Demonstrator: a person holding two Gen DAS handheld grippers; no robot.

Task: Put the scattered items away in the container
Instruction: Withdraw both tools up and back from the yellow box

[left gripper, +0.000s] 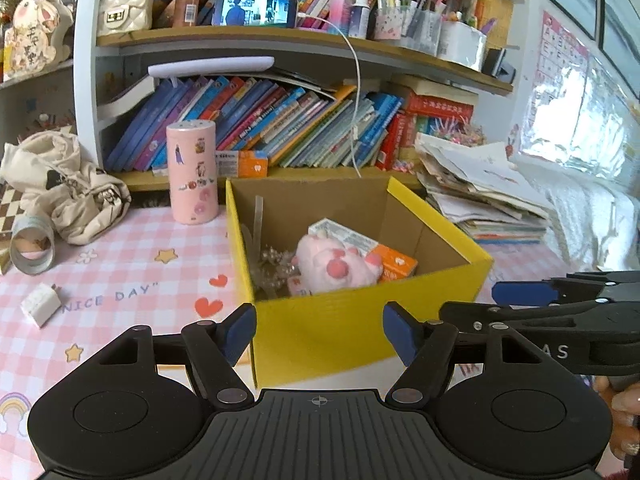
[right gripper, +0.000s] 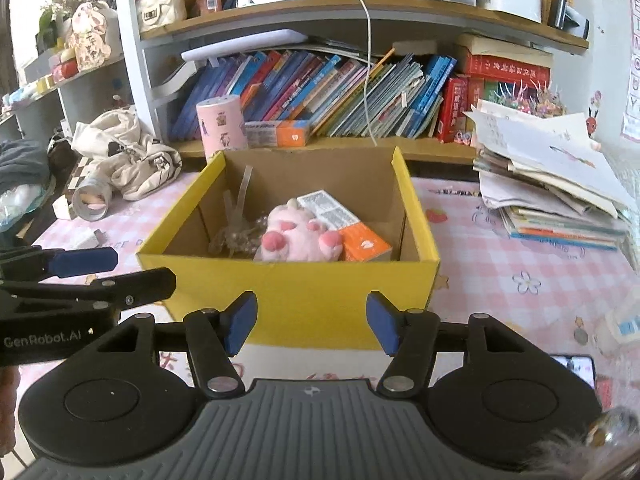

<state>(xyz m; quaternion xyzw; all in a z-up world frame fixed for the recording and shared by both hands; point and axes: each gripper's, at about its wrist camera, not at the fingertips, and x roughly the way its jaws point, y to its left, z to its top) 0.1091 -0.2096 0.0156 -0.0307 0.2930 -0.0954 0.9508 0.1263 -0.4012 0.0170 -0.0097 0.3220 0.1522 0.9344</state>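
A yellow cardboard box (left gripper: 340, 332) (right gripper: 288, 292) stands on the pink checked tablecloth. Inside lie a pink plush toy (left gripper: 336, 264) (right gripper: 296, 236), an orange and white carton (left gripper: 396, 264) (right gripper: 360, 240) and a clear crinkled item (left gripper: 272, 268) (right gripper: 236, 236). My left gripper (left gripper: 320, 332) is open and empty, just in front of the box's near wall. My right gripper (right gripper: 310, 326) is open and empty, also in front of the box; it shows from the side in the left wrist view (left gripper: 528, 300). A white charger plug (left gripper: 40, 304) and a tape roll (left gripper: 32, 248) lie on the cloth at the left.
A pink cylinder (left gripper: 192, 172) stands behind the box's left corner. A cream bag (left gripper: 68, 192) lies at the far left. A pile of papers and books (right gripper: 560, 184) sits at the right. A small white bottle (right gripper: 620, 324) and a phone (right gripper: 572, 364) lie near right. A bookshelf (left gripper: 280, 128) stands behind.
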